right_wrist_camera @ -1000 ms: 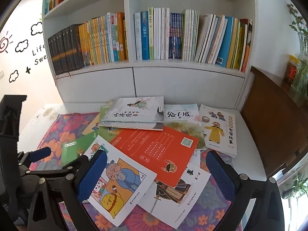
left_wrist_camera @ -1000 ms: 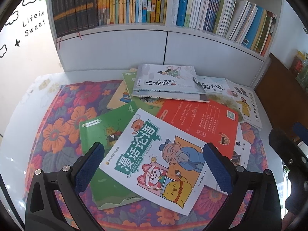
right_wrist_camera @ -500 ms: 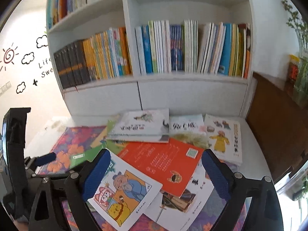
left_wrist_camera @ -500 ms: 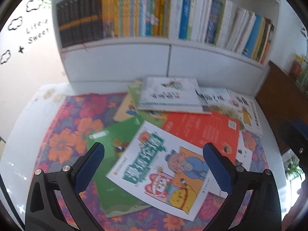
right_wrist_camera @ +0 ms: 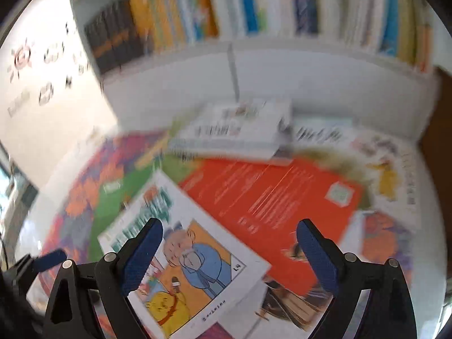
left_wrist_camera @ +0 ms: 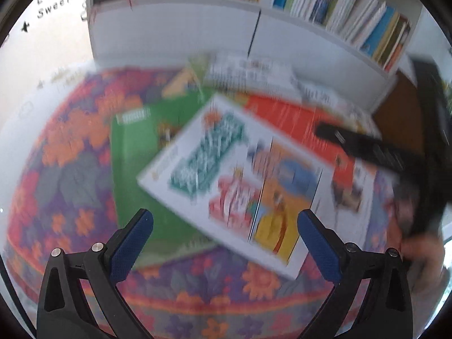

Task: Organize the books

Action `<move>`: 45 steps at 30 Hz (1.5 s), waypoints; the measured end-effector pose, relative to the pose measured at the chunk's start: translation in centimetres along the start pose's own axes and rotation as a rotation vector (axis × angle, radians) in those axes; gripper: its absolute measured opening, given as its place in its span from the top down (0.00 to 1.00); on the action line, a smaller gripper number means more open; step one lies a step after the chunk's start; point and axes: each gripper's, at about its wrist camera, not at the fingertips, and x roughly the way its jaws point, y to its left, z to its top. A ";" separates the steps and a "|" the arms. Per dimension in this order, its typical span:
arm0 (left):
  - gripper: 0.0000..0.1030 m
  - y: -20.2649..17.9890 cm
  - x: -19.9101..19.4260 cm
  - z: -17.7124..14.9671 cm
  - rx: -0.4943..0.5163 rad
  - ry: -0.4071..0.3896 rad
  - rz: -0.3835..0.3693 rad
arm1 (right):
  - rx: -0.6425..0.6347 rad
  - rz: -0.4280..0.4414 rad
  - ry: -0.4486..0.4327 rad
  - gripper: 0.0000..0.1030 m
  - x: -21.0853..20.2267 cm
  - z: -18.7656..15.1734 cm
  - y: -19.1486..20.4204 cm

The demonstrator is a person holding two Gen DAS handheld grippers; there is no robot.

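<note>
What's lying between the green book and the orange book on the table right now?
The white cartoon-cover book lies between them, overlapping the green book on one side and the orange book on the other. The left wrist view shows it best.

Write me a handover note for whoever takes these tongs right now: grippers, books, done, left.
Left tongs: open, empty, above the white cartoon-cover book.
Right tongs: open, empty, jaws have just been closing slightly, over the same book and the orange-red paperback.
Books: loose overlapping pile on the floral tablecloth, green book underneath; white bookshelf behind looks full.
Done: nothing gripped yet.
Left: the whole pile.
</note>
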 end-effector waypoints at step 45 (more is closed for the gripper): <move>0.19 6.1 0.7 -7.6 0.128 0.071 -0.201 | -0.002 0.438 0.299 0.02 -1.1 -14.3 0.5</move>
